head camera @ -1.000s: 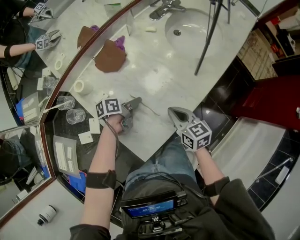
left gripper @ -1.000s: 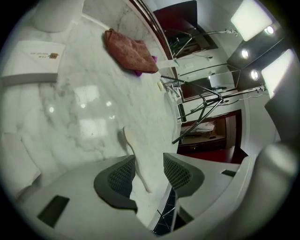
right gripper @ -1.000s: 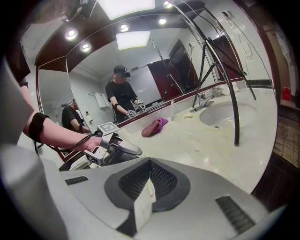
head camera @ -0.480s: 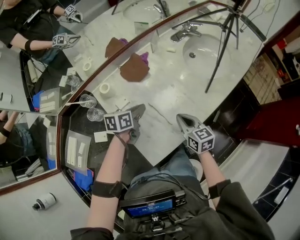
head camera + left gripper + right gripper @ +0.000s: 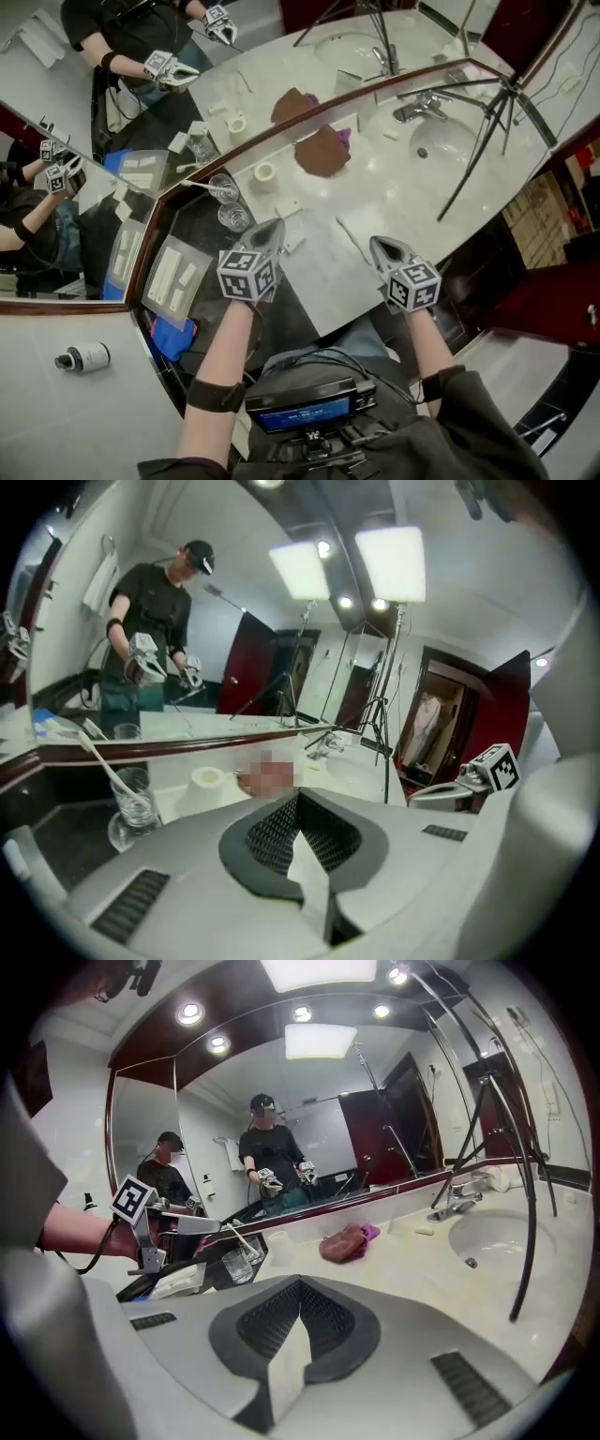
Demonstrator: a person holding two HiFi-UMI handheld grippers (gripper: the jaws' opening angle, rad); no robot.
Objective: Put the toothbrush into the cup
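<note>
Already the toothbrush (image 5: 201, 186) stands in the cup (image 5: 224, 188); we hold both grippers closed and empty.
Our forearms come up from frame bottom, with left gripper (image 5: 272, 230) and right gripper (image 5: 382, 247) pointing up-frame, tipped slightly down. The cup sits on the dark tray (image 5: 199, 234), left of centre. The toothbrush's long axis slants, free end toward frame left.

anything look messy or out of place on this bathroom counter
Only the crumpled brown cloth, with something purple at its edge, lies heaped on the white marble counter close to the mirror. The white toothbrush leans in the clear glass cup; nothing looks spilled or broken.
</note>
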